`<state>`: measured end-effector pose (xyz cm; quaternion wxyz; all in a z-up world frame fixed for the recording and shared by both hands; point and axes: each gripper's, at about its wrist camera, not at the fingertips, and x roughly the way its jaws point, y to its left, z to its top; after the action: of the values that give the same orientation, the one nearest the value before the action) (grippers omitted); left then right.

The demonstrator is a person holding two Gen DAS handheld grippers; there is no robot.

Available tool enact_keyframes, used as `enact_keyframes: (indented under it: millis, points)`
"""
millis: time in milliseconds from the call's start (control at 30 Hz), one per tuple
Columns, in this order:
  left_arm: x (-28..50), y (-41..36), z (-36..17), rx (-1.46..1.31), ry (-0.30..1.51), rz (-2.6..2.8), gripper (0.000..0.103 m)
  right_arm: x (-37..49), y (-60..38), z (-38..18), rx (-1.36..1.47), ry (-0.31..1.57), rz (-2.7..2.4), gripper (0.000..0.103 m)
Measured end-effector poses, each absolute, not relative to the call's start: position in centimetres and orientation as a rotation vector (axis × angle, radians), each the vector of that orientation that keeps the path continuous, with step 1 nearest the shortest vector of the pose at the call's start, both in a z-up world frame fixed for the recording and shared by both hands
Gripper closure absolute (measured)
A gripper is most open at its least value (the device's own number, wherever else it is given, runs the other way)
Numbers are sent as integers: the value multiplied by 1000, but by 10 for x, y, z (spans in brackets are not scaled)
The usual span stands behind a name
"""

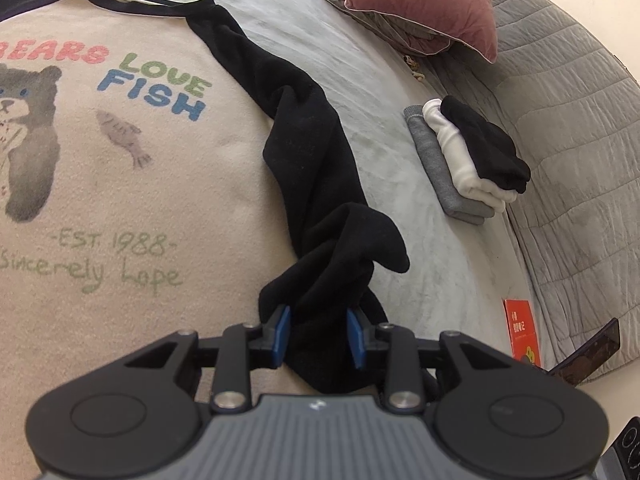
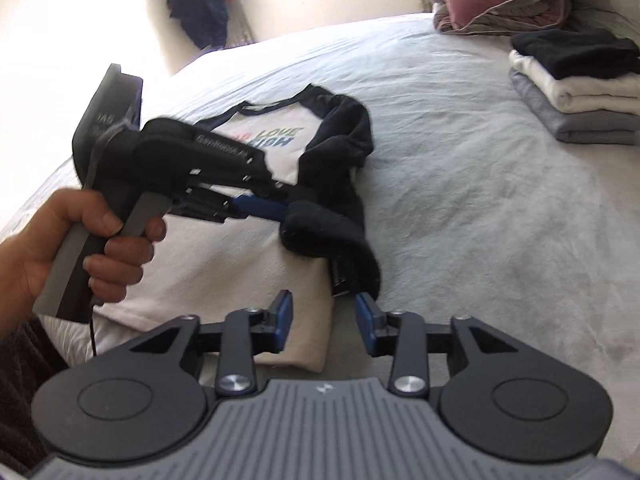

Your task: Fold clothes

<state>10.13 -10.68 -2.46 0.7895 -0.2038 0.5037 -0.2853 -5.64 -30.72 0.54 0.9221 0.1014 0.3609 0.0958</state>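
Observation:
A cream sweatshirt (image 1: 120, 200) with a bear print and black sleeves lies face up on the grey bed (image 1: 380, 80). Its black sleeve (image 1: 312, 152) runs down the shirt's right side and is bunched at the cuff. My left gripper (image 1: 320, 334) is shut on that bunched cuff, and the cloth fills the gap between the blue pads. In the right wrist view a hand (image 2: 100, 240) holds the left gripper (image 2: 280, 210), clamped on the sleeve (image 2: 344, 136). My right gripper (image 2: 325, 320) stands open just below the cuff's hanging end, over the sweatshirt (image 2: 224, 264) hem, gripping nothing.
A stack of folded clothes (image 1: 468, 164) (image 2: 580, 88), grey, white and black, sits at the bed's right. A pink pillow (image 1: 432, 4) on a rolled quilt lies at the head. A red card (image 1: 522, 332) and a dark phone (image 1: 588, 356) lie by the quilted cover (image 1: 560, 120).

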Motion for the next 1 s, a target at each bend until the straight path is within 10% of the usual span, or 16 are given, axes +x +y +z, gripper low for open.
enact_keyframes:
  millis: [367,467,1000]
  points:
    - [102,-114,-15,-418,1097,-591,70,-36,-270,-2,-129,654,173,54]
    - [102,-115,-4,-410,1069,-606,70,-34,-272,5,-184,590,161,99]
    - [77,-139,7,-298,1095,-829,70,-72,-222,-27,-535,696,401,87]
